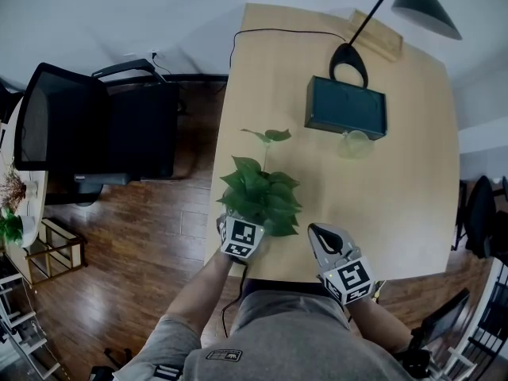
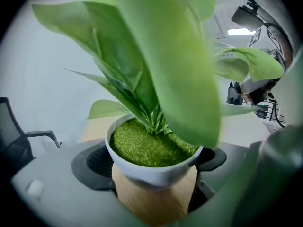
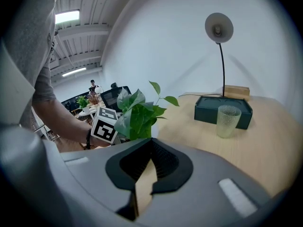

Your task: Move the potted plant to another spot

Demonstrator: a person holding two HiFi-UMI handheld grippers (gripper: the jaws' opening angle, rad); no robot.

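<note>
While clasping the potted plant (image 1: 258, 193) with the left gripper (image 2: 154, 161) at the near-left edge of the table (image 1: 397, 213), holding the right gripper (image 1: 317, 232) pinched closed, empty, nearby. Leaving bare wood free rightward; crowding the far end: dark tray (image 1: 347, 107), glass (image 1: 356, 144), lamp (image 1: 349, 62).

The potted plant (image 1: 260, 197) stands on the table (image 1: 397, 213) near its front left corner. It is between the jaws of your left gripper (image 1: 241, 230), with the pot (image 2: 151, 174) against both pads (image 2: 92, 167). Your right gripper (image 1: 321, 238) is just right of the plant at the table's near edge, apart from it. Behind the plant, toward the far side, lies a box (image 1: 346, 107), with a glass (image 1: 356, 144) just in front of it and the lamp (image 1: 349, 63) base just behind it. A wooden block (image 1: 378, 33) lies at the far edge beyond the lamp. An office chair (image 1: 95, 125) stands on the floor (image 1: 159, 228) left of the table.
</note>
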